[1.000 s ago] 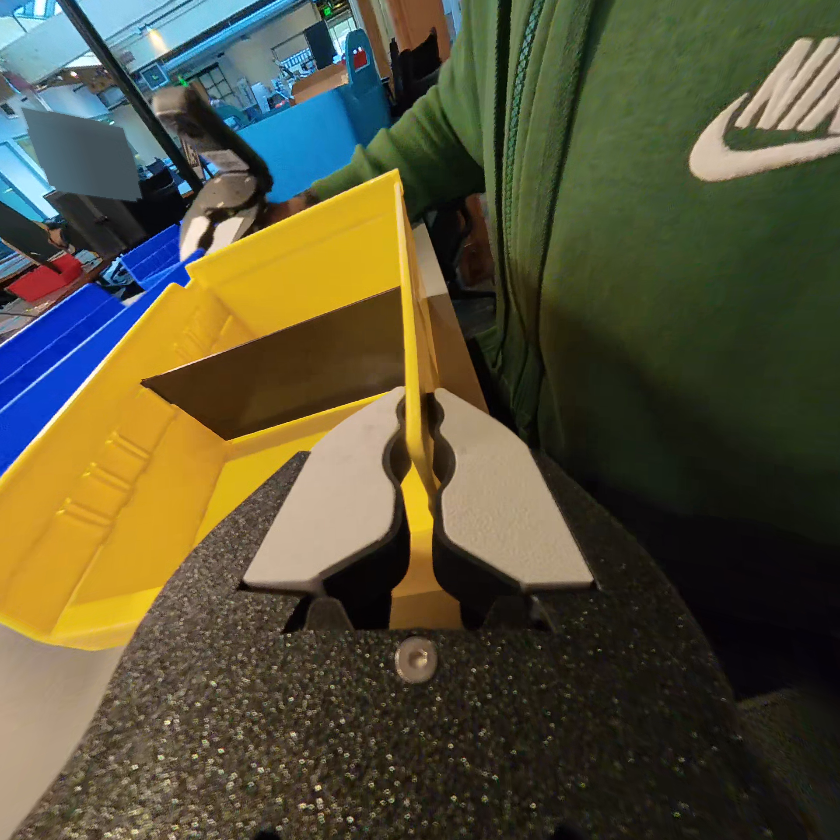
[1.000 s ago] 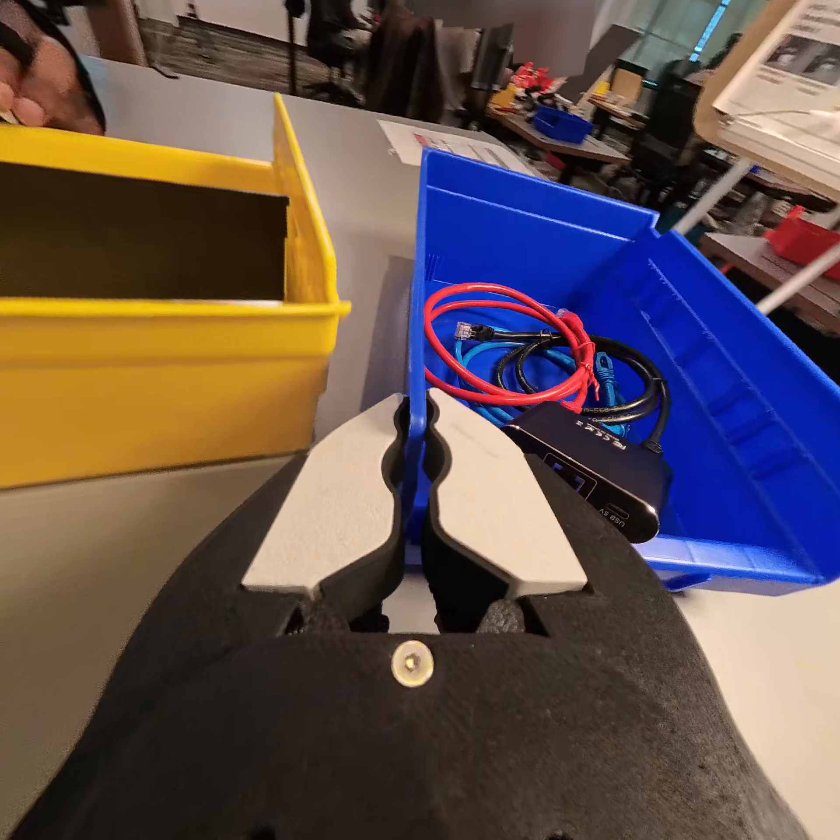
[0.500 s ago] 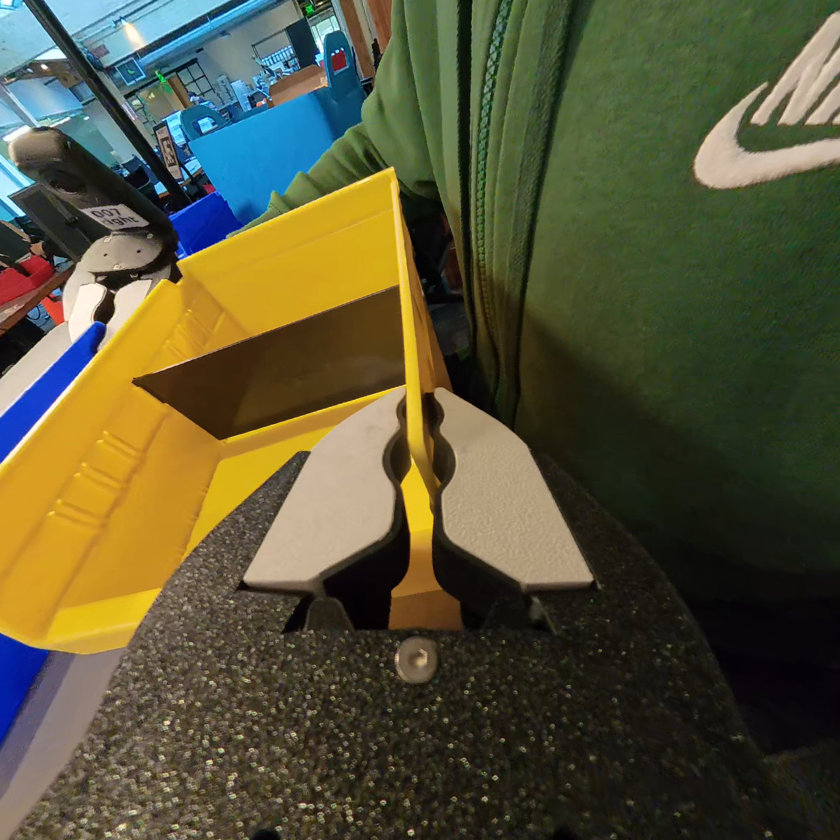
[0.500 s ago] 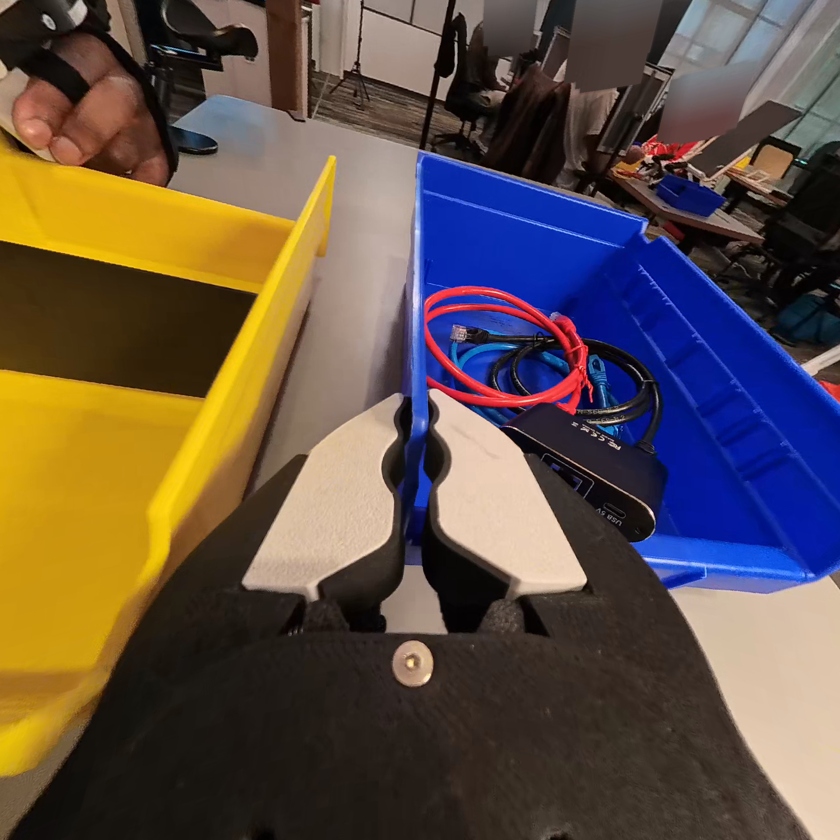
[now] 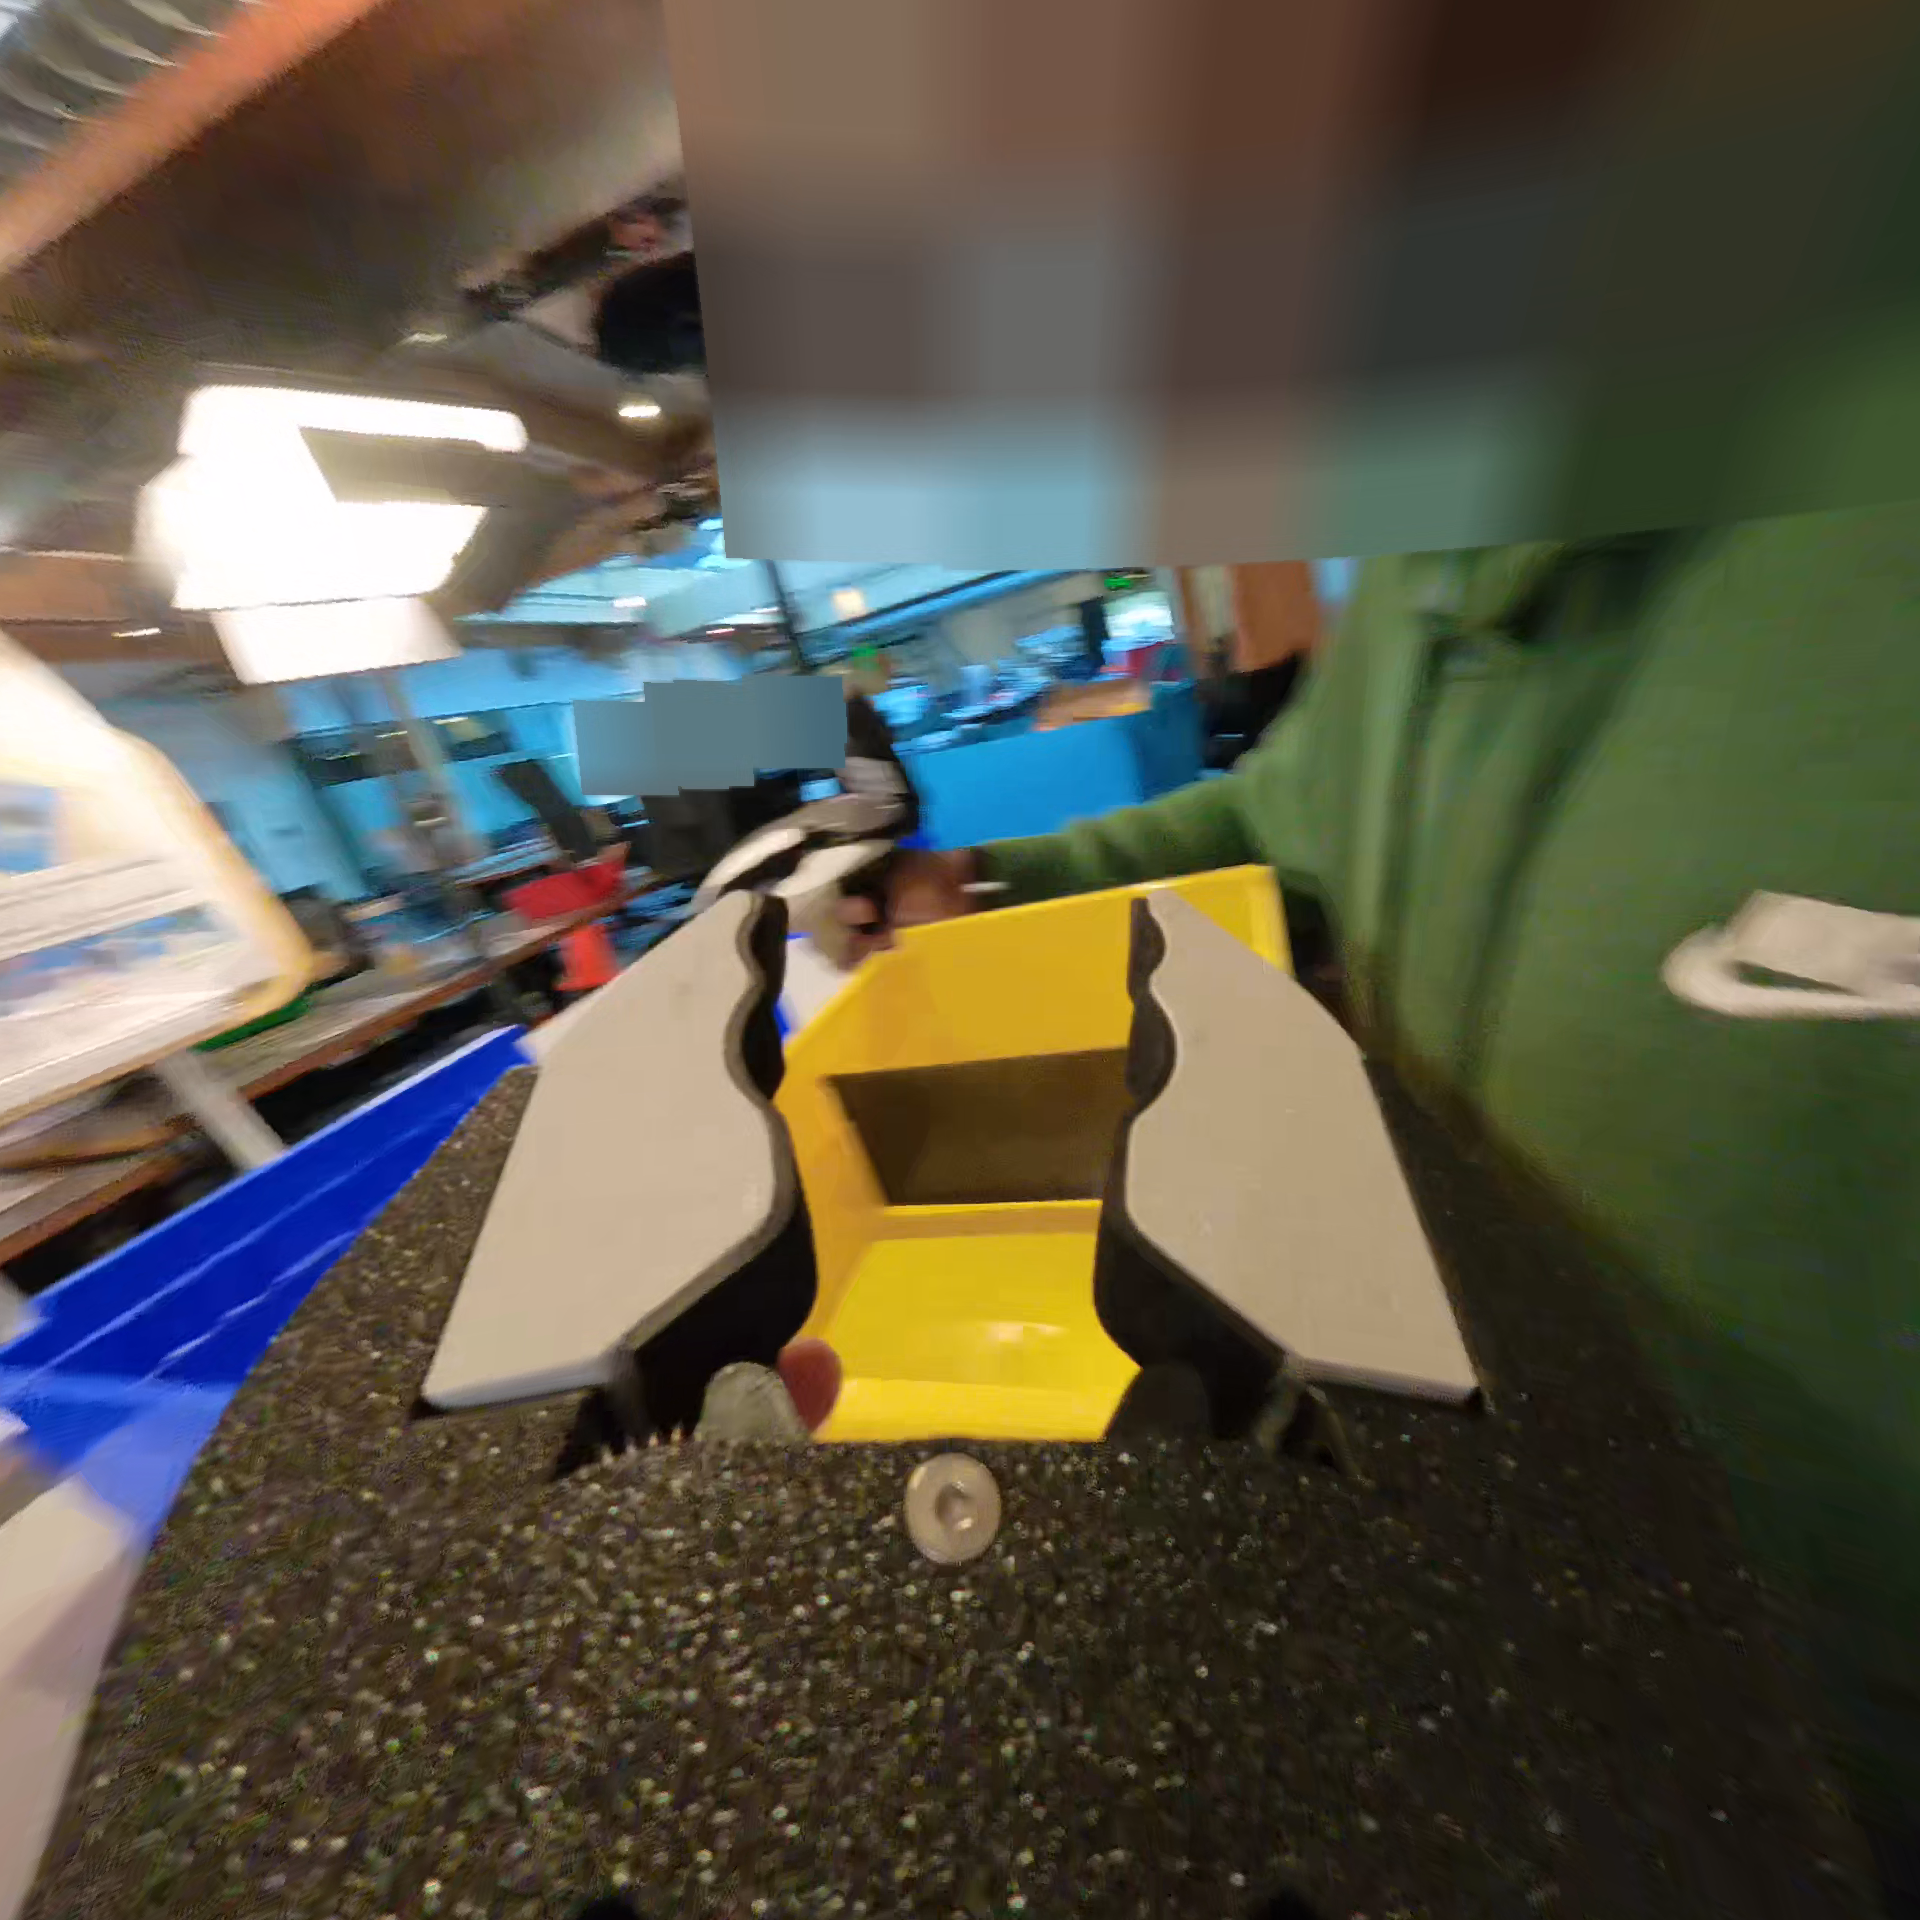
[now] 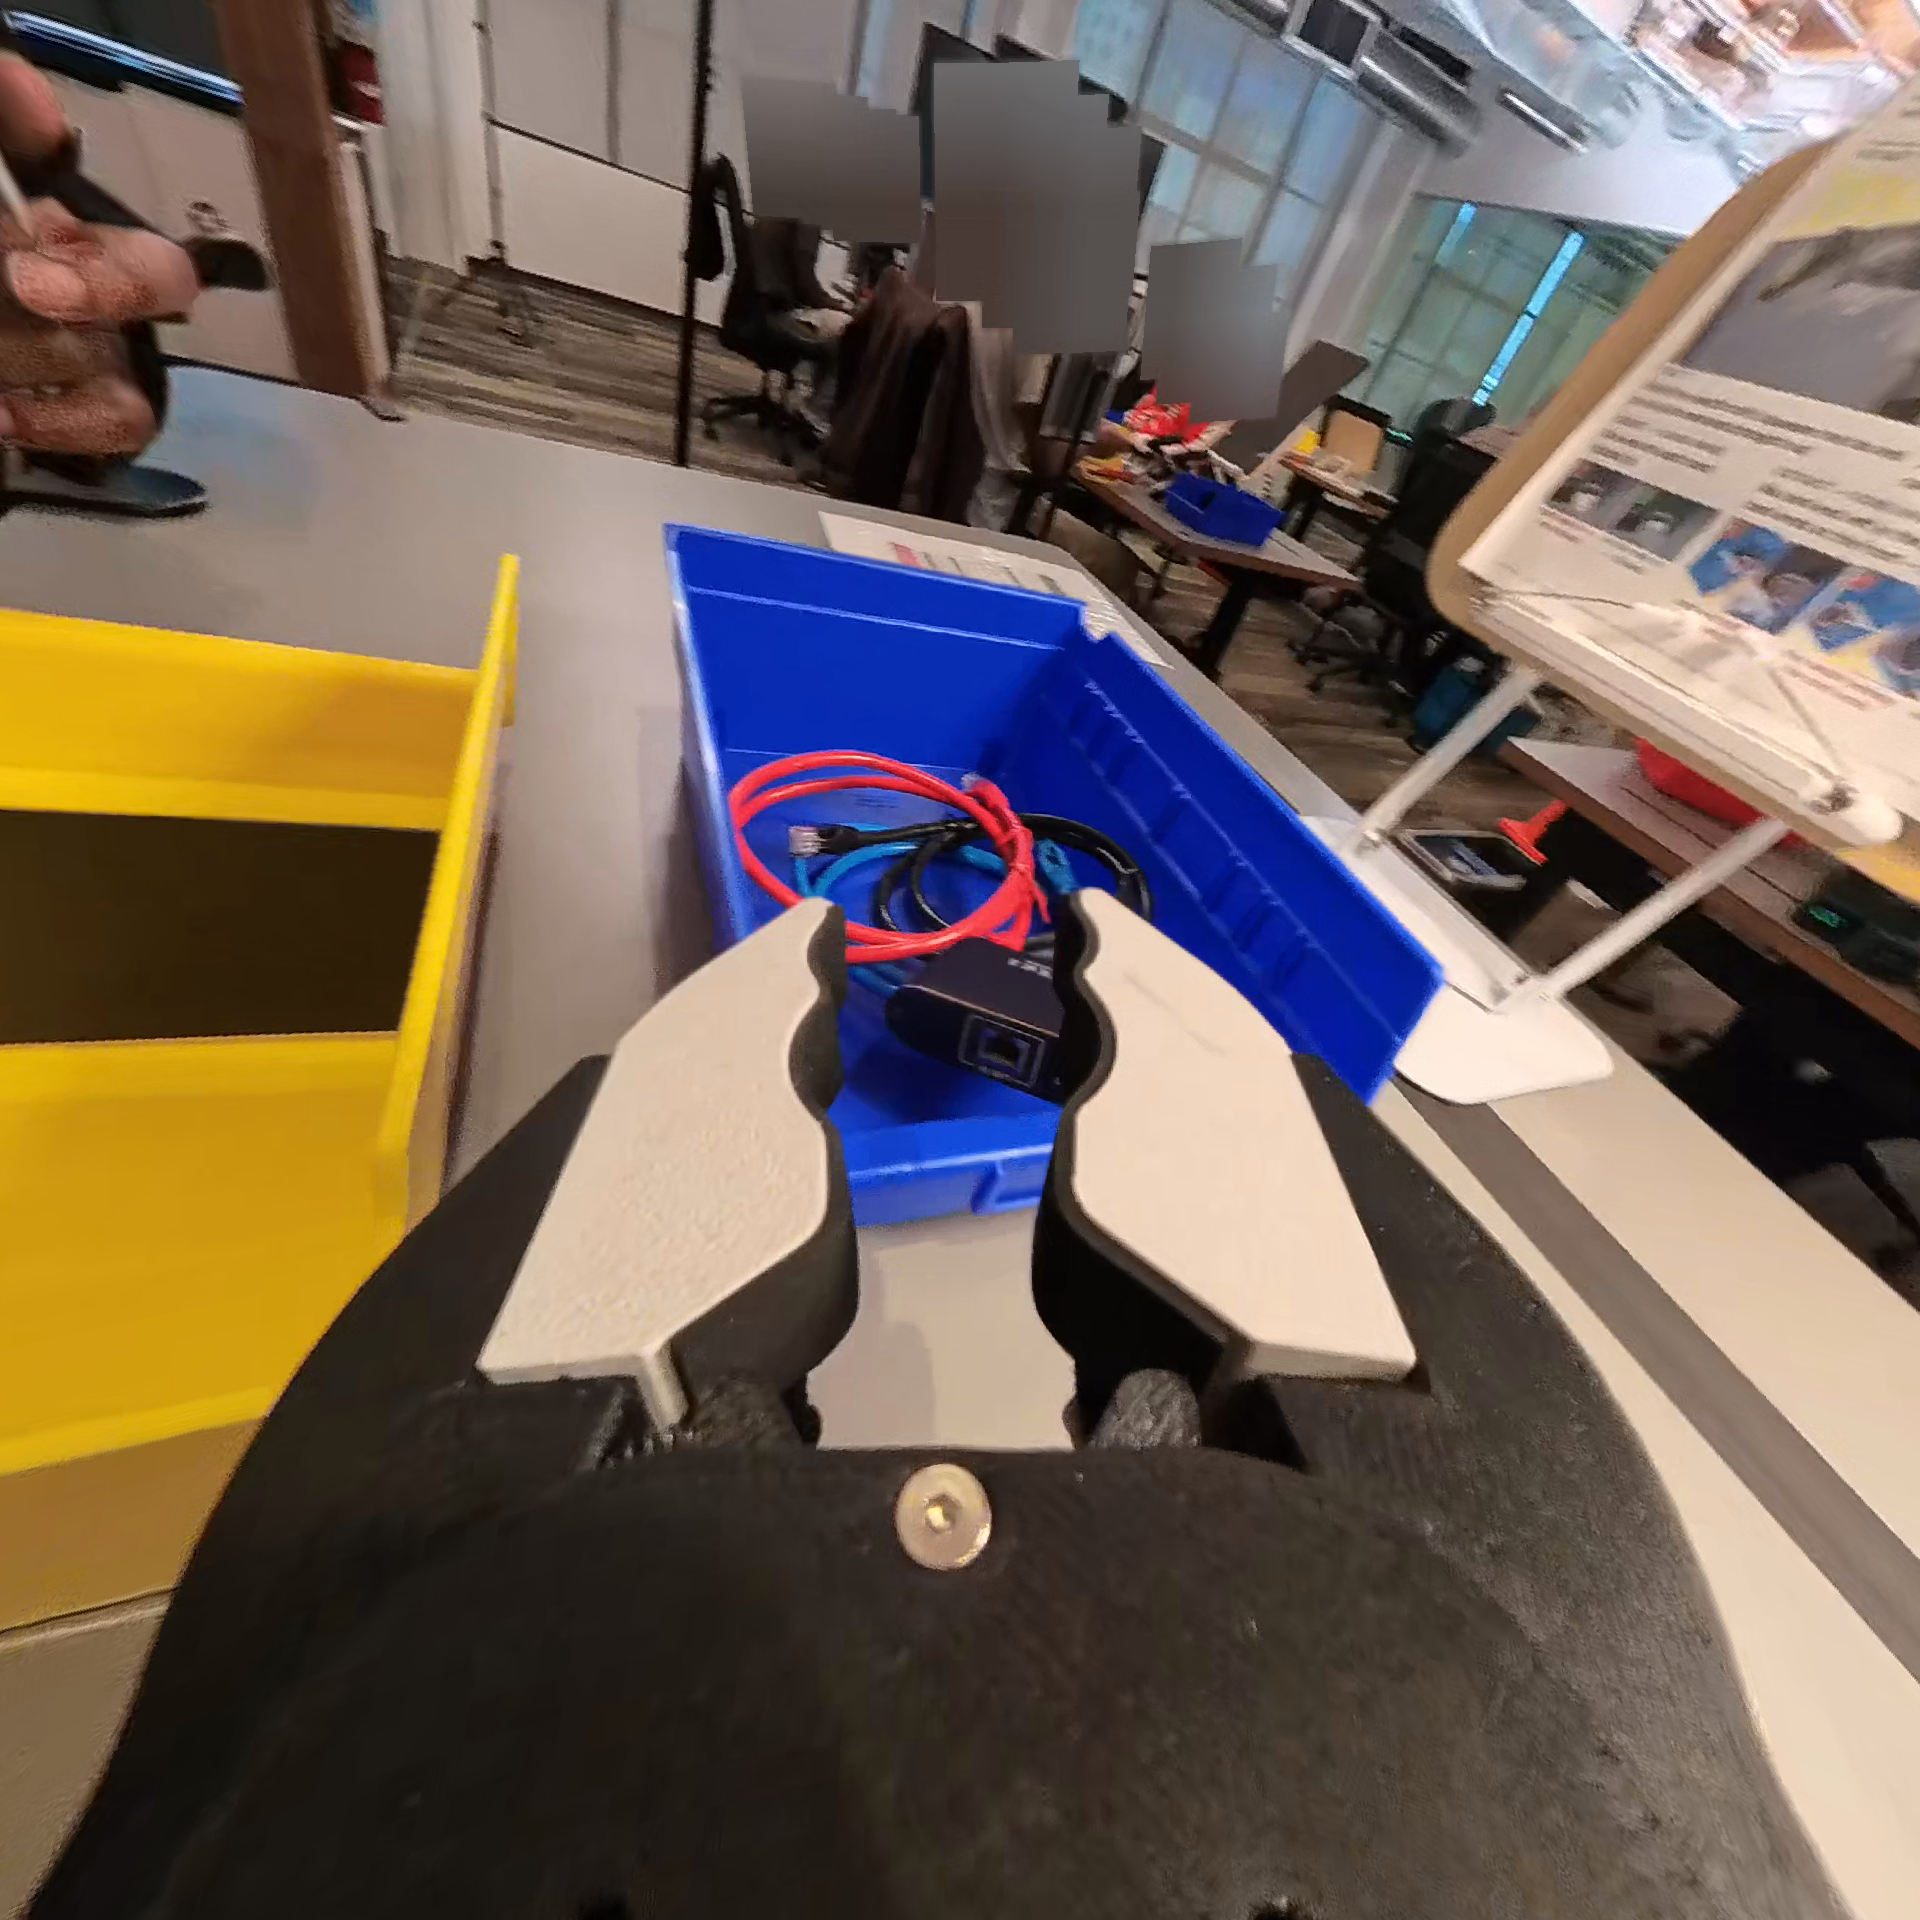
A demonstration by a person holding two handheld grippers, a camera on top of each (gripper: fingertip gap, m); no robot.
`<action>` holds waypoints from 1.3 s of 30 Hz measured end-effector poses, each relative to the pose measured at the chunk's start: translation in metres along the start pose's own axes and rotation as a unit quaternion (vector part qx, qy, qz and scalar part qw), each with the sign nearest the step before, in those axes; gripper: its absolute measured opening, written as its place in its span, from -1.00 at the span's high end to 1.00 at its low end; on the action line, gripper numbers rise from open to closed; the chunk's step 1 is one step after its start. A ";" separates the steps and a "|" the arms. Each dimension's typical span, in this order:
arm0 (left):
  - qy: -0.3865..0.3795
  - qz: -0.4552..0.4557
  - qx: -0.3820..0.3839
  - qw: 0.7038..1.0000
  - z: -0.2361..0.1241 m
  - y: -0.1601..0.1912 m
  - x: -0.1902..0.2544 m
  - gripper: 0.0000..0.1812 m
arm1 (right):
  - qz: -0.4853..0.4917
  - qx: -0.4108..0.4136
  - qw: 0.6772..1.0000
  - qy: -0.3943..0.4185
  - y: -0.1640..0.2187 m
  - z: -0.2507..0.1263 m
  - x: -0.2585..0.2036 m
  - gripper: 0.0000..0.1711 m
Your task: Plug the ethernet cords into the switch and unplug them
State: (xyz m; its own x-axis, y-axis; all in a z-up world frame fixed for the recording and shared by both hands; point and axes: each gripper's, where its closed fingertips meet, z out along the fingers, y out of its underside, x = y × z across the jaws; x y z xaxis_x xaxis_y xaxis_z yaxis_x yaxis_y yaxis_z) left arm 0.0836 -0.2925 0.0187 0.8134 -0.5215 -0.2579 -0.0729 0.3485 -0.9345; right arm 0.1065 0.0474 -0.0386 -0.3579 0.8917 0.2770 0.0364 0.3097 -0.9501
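A blue bin (image 6: 1226,790) on the grey table holds a black switch (image 6: 977,1023) and coiled red (image 6: 831,790), blue (image 6: 862,873) and black (image 6: 935,847) ethernet cords. My right gripper (image 6: 951,925) is open and empty, raised in front of the bin's near wall, with the switch seen between its fingers. My left gripper (image 5: 951,914) is open and empty, raised above the yellow bin (image 5: 997,997). The right gripper (image 5: 800,862) also shows blurred beyond it, held by a hand.
The yellow bin (image 6: 208,1143) with a dark divider stands left of the blue bin. A white stand with a printed board (image 6: 1704,540) is at the right, past the table edge. A person in a green hoodie (image 5: 1610,987) is close on the left gripper's right. Spacing between my two grippers at the tips: around 35 cm.
Both grippers have opened: the left let go of the yellow bin's wall, the right let go of the blue bin's wall. Both have lifted and drawn back from the bins.
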 end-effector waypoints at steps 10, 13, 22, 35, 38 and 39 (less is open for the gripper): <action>-0.298 -0.118 -0.337 0.885 -0.002 0.109 -0.197 0.30 | 0.084 -0.176 0.972 0.129 -0.003 -0.044 -0.027 0.39; -0.270 -0.242 -0.363 0.858 0.007 0.142 -0.219 0.34 | 0.151 -0.201 0.959 0.131 -0.009 -0.061 -0.047 0.34; -0.199 -0.369 -0.411 0.810 0.004 0.185 -0.247 0.78 | 0.247 -0.329 0.911 0.000 0.033 -0.085 -0.139 0.37; -0.224 -0.246 -0.496 0.802 -0.077 0.167 -0.261 0.86 | 0.109 -0.422 0.900 0.020 0.061 -0.134 -0.052 0.64; -0.231 -0.214 -0.538 0.782 -0.119 0.158 -0.265 0.85 | 0.075 -0.457 0.886 0.034 0.074 -0.156 -0.015 0.65; -0.231 -0.202 -0.551 0.776 -0.134 0.155 -0.267 0.85 | 0.064 -0.468 0.880 0.039 0.079 -0.163 -0.002 0.64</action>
State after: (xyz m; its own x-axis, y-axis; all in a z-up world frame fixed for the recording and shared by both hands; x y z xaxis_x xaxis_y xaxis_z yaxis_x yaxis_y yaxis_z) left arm -0.2218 -0.2036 -0.0900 0.9999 0.0096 -0.0123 -0.0001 -0.7810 -0.6245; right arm 0.2627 0.1235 -0.0906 -0.2309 0.9478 0.2198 0.8382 0.3084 -0.4497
